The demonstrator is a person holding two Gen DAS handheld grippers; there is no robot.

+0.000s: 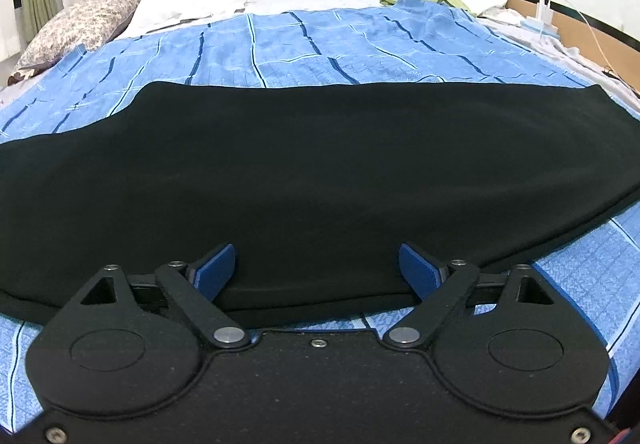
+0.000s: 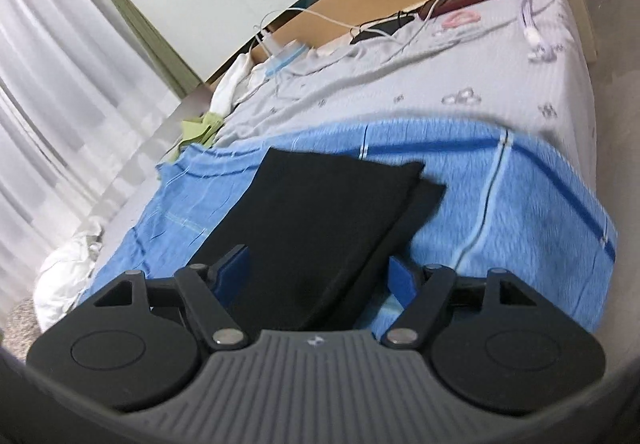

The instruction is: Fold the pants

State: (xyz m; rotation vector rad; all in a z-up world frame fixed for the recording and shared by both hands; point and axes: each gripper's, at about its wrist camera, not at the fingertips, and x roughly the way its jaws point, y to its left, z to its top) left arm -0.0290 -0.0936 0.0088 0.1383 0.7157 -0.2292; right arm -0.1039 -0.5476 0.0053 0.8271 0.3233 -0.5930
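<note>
The black pants [image 1: 304, 172] lie flat on a blue striped blanket [image 1: 320, 44], folded lengthwise, stretching from left to right across the left wrist view. My left gripper [image 1: 316, 270] is open, its blue pads either side of the pants' near edge. In the right wrist view the pants [image 2: 320, 216] run away from me, one leg end offset under the other at the far end. My right gripper [image 2: 320, 276] is open above the near part of the pants, holding nothing.
A patterned pillow [image 1: 76, 24] and a white pillow [image 1: 188, 4] lie at the far left. A wooden headboard [image 2: 400, 0] with cables, a phone and a charger runs along the grey sheet [image 2: 440, 84]. Green cloth [image 2: 200, 128] lies beyond the blanket. Curtains hang behind.
</note>
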